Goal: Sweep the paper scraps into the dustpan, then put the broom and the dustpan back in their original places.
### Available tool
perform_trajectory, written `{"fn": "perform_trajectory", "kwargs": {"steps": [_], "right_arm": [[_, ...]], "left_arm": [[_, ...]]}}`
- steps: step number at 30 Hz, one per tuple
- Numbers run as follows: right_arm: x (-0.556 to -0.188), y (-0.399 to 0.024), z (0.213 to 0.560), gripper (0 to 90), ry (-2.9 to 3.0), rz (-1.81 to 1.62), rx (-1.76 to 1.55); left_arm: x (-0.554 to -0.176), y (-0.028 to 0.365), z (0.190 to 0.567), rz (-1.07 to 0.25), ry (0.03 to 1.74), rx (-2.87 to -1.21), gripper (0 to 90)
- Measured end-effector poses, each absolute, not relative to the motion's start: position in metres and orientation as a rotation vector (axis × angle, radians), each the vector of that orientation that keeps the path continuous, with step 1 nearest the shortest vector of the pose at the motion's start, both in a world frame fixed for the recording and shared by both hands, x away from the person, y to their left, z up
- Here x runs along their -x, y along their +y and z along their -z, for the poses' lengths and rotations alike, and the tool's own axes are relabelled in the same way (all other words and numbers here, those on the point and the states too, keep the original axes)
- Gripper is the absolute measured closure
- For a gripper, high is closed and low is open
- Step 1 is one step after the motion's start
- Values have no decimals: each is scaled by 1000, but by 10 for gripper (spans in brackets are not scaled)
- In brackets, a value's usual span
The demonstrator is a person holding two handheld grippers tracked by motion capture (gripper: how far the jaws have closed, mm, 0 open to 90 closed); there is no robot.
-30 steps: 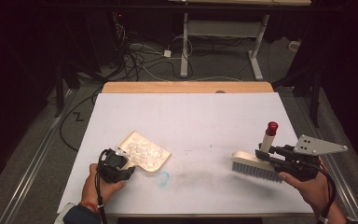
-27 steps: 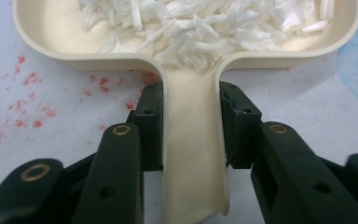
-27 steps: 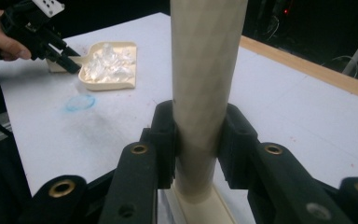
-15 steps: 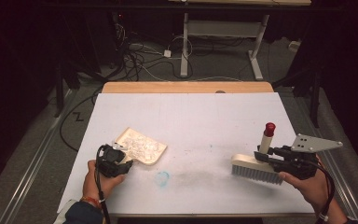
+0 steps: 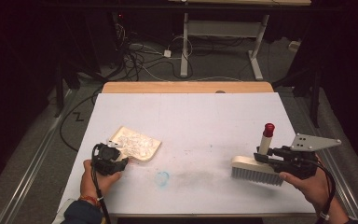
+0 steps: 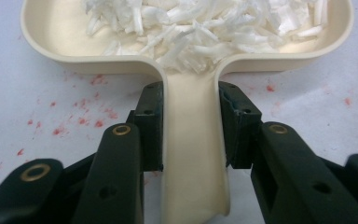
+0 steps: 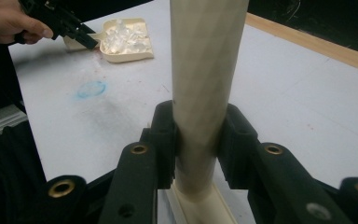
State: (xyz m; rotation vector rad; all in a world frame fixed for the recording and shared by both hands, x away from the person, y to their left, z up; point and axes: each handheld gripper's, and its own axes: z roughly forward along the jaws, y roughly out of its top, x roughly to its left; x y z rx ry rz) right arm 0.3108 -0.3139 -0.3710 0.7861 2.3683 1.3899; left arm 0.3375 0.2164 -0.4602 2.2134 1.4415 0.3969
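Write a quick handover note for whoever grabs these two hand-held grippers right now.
Left hand-held gripper: shut on the dustpan handle, pan flat on the table.
Right hand-held gripper: shut on the brush handle, bristles down on the table's right side.
Done: white shreds are in the pan.
Left: grey smear and blue ring mark between pan and brush; probably empty the pan.

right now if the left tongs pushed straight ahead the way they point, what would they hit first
The left tongs are shut on the dustpan handle and point along it, so its tray wall comes first, with the white shreds inside just beyond.
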Motion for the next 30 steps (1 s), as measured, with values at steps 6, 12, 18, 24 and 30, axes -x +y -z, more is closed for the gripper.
{"fn": "perform_trajectory", "kwargs": {"steps": [6, 12, 18, 24, 30], "right_arm": [[-313, -318, 371, 716, 2387, -1365, -805], [-318, -318, 373, 716, 2425, -1354, -821], [-333, -318, 377, 716, 2453, -1357, -866], [-349, -314, 380, 715, 2467, -1350, -883], [-362, -310, 383, 711, 2454, -1338, -911]], "left_arm": [[-335, 216, 462, -403, 1460, -2198, 630], [-335, 214, 463, -418, 1475, -2193, 629], [-333, 212, 463, -408, 1500, -2157, 629], [-326, 208, 460, -420, 1485, -2127, 592], [-321, 203, 462, -357, 1474, -2120, 574]]}}
